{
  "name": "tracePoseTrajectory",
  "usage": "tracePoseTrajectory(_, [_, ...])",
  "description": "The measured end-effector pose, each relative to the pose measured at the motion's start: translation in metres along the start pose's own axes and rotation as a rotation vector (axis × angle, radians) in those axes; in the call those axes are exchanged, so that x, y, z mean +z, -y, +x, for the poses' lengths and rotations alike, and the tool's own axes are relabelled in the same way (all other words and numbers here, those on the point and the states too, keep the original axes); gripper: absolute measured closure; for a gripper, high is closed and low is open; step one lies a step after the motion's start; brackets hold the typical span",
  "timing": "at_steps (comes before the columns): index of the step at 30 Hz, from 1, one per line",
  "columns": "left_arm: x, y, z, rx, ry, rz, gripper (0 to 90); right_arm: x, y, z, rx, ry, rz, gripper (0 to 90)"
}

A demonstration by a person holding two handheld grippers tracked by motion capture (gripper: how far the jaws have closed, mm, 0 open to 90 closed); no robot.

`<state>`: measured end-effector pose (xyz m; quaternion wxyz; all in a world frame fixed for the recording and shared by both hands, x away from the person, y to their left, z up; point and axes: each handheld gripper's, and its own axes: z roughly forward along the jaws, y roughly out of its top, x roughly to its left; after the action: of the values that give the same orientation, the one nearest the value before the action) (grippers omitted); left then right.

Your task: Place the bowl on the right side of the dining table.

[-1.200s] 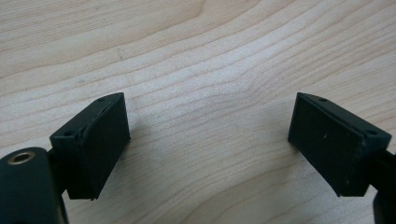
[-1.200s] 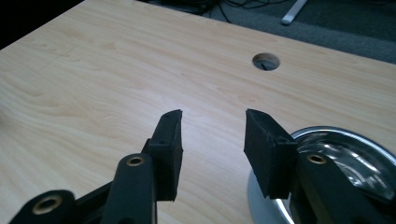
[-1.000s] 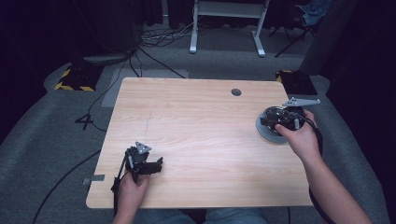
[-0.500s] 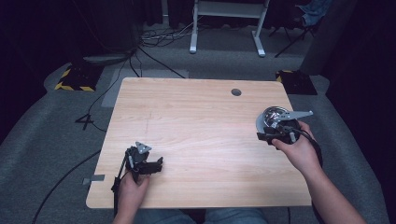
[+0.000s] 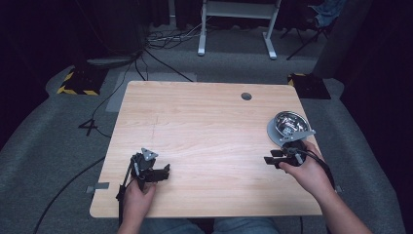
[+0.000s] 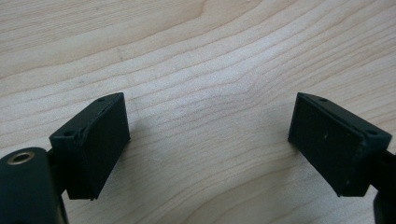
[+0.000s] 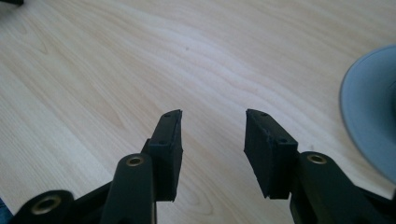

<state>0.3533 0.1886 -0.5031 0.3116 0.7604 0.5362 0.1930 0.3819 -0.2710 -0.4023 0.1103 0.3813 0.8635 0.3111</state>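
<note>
- The right hand-held gripper (image 5: 271, 160) sits low over the wooden bench (image 5: 204, 122), jaws apart with only bare wood between them — nothing held.
- A metal bowl (image 5: 287, 123) on a grey plate (image 5: 273, 134) stands just beyond it, near the bench's right edge.
- The left hand-held gripper (image 5: 163, 171) rests near the front left edge — jaws wide apart, empty.

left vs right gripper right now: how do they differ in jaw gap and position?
Gap: the left gripper has its jaws spread wide; the right gripper has a narrower gap. Position: in the high view the left gripper sits near the table's front left, far from the dish; the right gripper sits just in front of the grey dish, whose rim edges into its view. Shared: both open, nothing between the jaws, bare wood beneath.
</note>
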Motion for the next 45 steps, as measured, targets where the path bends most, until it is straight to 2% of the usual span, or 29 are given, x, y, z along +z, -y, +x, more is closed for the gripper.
tracePoseTrajectory(4, [0.0, 0.0, 0.0, 0.0, 0.0, 0.0, 12.5, 0.007, 0.011, 0.003, -0.002, -0.016, 0.023, 57.1])
tracePoseTrajectory(10, [0.0, 0.0, 0.0, 0.001, 0.0, 0.001, 12.5, 0.012, 0.032, 0.003, 0.006, -0.033, 0.024, 57.0])
tracePoseTrajectory(13, [0.0, 0.0, 0.0, 0.0, 0.0, 0.0, 12.5, 0.017, 0.041, 0.003, 0.017, -0.028, 0.029, 57.1])
tracePoseTrajectory(15, [0.0, 0.0, 0.0, 0.0, 0.0, 0.0, 12.5, 0.02, 0.046, 0.003, -0.004, -0.017, 0.027, 57.2])
tracePoseTrajectory(16, [0.0, 0.0, 0.0, 0.0, 0.0, 0.0, 12.5, 0.021, 0.048, 0.005, 0.002, -0.013, 0.025, 57.3])
tracePoseTrajectory(19, [0.0, 0.0, 0.0, 0.001, 0.0, 0.0, 12.5, 0.026, 0.051, 0.006, -0.018, -0.023, 0.005, 57.7])
tracePoseTrajectory(20, [0.0, 0.0, 0.0, 0.001, 0.0, 0.0, 12.4, 0.027, 0.051, 0.008, -0.008, -0.026, 0.0, 57.7])
tracePoseTrajectory(22, [0.0, 0.0, 0.0, 0.0, -0.001, 0.0, 12.4, 0.03, 0.053, 0.009, -0.035, -0.011, -0.011, 58.2])
tracePoseTrajectory(25, [0.0, 0.0, 0.0, 0.0, 0.0, 0.0, 12.5, 0.035, 0.058, 0.013, -0.025, -0.02, -0.044, 58.2])
tracePoseTrajectory(36, [0.0, 0.0, 0.0, 0.001, 0.0, 0.0, 12.5, 0.048, 0.076, 0.027, -0.027, -0.02, -0.094, 57.4])
tracePoseTrajectory(45, [0.0, 0.0, 0.0, 0.001, 0.0, 0.0, 12.5, 0.054, 0.084, 0.033, -0.047, 0.014, -0.141, 53.6])
